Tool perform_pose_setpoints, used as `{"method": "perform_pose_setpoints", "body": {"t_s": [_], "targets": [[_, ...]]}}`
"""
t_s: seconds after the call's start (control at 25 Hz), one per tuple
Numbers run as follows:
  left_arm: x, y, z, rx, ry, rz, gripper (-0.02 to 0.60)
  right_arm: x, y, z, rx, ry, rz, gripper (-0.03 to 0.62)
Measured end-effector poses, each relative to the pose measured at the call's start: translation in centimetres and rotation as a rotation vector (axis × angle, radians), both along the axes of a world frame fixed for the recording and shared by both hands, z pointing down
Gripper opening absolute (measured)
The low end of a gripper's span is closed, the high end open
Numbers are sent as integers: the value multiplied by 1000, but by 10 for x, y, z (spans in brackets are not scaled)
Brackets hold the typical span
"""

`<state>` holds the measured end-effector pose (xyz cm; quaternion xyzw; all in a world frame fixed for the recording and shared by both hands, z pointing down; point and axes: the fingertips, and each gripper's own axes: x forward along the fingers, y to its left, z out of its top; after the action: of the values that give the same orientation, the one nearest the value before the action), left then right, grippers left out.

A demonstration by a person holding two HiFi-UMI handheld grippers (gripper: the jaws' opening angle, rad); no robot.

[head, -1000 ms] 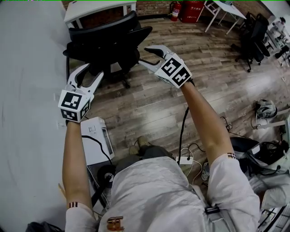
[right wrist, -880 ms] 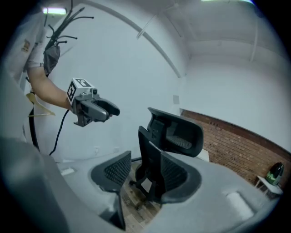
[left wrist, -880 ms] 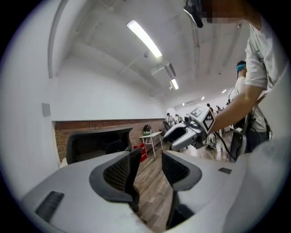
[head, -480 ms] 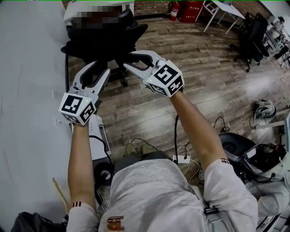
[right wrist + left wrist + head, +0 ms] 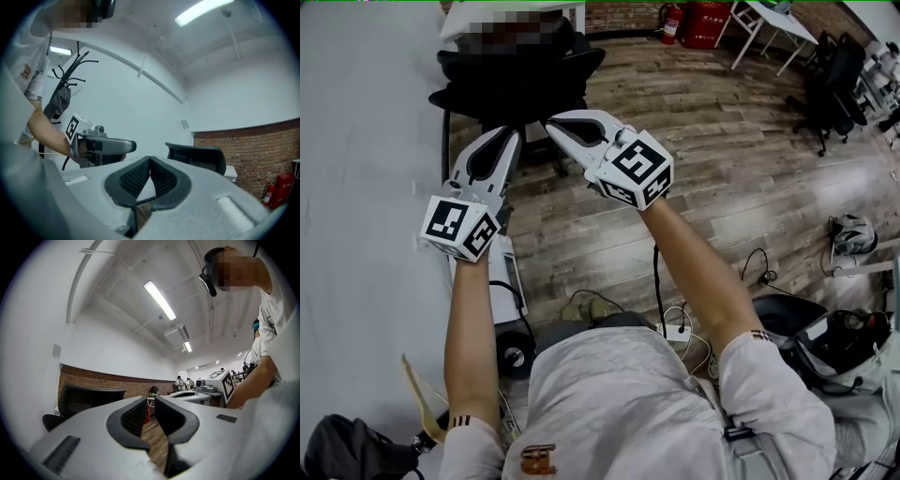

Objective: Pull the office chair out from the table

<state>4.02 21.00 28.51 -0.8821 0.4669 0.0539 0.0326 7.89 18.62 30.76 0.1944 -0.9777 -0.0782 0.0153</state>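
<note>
Though the chair (image 5: 516,80) stood by the worktop's (image 5: 356,187) edge, neither gripper held it. The left gripper's (image 5: 508,136) jaws were closing, narrow and empty, and the right gripper's (image 5: 553,125) jaws met on nothing, probably still approaching.

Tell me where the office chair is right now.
In the head view, the office chair sits at upper left on the wood floor, beside the white table edge.

Black office chair (image 5: 517,80); brown wood-plank floor (image 5: 741,159); red extinguisher (image 5: 672,21); red-brown brick wall (image 5: 262,145); pale grey shirt (image 5: 619,403).
</note>
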Motion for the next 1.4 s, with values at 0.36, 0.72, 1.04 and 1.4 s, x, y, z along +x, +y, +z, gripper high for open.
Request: {"method": "perform_pose_setpoints", "body": {"t_s": [0.36,0.72,1.04,1.4], "targets": [[-6,-2,-8,19,19,-9,0,-14,4,-14,-11,-65,-9,3],[-15,1,-7,11,23,-27,0,-30,5,-18,-18,-83,-28,2],[-17,2,-12,1,14,-40,0,-34,9,-20,-9,-70,-38,2],[-20,10,-11,-2,17,-35,0,-35,18,-16,-14,-58,-34,2]]}}
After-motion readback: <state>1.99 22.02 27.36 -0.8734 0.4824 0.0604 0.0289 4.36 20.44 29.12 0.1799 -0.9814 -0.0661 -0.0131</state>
